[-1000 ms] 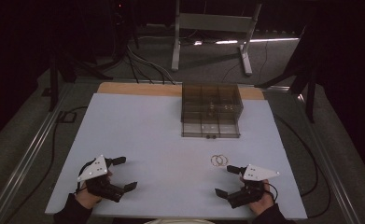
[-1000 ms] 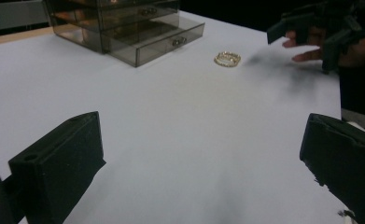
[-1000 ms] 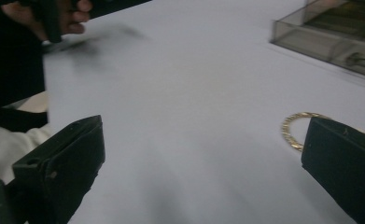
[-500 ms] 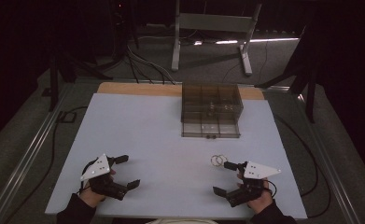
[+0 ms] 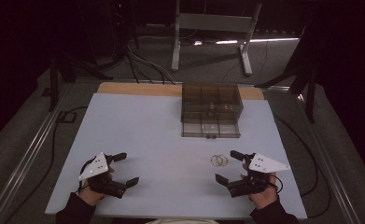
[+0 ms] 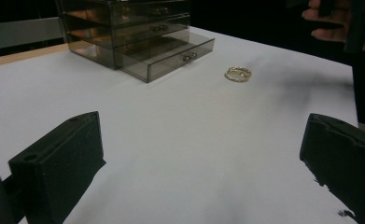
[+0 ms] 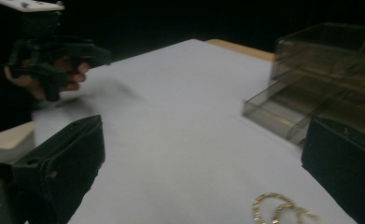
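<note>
Table: a white sheet (image 5: 171,140) covers the top in the high view, with a strip of bare wood (image 5: 138,88) along its far edge.
Drawer box: a smoky clear organiser (image 5: 211,109) stands at the upper centre of the sheet, slightly right; its bottom drawer (image 6: 171,58) is pulled partway out toward the person.
Bracelets: two thin gold rings (image 5: 219,161) lie flat on the sheet, overlapping, below the box and right of centre; in the left gripper view they sit in the upper right (image 6: 238,73), in the right gripper view at the bottom edge (image 7: 283,210).
Left gripper (image 5: 125,169): lower left of the high view, held in a hand (image 5: 94,189), jaws spread wide apart, nothing between them; well apart from the bracelets.
Right gripper (image 5: 228,166): lower right of the high view, held in a hand (image 5: 262,193), jaws wide apart and empty; its far jaw tip lies just beside the bracelets, without touching them.
Floor: dark, with cables (image 5: 143,65) and a metal stand (image 5: 213,32) beyond the table.
</note>
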Available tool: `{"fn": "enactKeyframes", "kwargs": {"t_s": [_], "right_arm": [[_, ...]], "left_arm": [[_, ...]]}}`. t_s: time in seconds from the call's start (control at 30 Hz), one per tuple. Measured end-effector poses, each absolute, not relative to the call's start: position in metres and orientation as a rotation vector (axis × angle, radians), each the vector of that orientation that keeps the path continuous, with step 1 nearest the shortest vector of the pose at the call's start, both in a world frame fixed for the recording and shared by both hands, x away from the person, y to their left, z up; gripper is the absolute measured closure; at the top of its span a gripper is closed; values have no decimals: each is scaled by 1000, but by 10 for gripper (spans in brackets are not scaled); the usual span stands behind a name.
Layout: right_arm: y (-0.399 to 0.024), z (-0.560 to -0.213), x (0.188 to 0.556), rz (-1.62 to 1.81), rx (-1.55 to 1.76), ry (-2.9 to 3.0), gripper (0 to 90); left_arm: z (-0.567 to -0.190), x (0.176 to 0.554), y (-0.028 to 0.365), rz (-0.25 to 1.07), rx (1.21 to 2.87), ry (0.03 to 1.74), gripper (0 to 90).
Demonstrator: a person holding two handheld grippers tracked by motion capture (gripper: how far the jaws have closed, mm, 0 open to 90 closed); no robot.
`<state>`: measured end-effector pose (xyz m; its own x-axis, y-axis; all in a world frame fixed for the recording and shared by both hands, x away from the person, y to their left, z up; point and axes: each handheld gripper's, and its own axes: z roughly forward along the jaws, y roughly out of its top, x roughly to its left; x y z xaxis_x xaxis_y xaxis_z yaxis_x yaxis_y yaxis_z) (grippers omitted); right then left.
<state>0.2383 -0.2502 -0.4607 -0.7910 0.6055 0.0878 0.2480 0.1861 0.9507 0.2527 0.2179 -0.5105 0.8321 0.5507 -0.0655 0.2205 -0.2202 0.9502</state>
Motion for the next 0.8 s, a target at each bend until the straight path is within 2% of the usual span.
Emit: {"fn": "enactKeyframes", "kwargs": {"t_s": [0.53,0.8], "right_arm": [[-254,-432,258,1676,863,2097,0],[-258,-436,263,1674,900,2057,0]], "left_arm": [[-510,254,220,341,1771,614,5],[-511,253,222,338,1757,621,5]]}}
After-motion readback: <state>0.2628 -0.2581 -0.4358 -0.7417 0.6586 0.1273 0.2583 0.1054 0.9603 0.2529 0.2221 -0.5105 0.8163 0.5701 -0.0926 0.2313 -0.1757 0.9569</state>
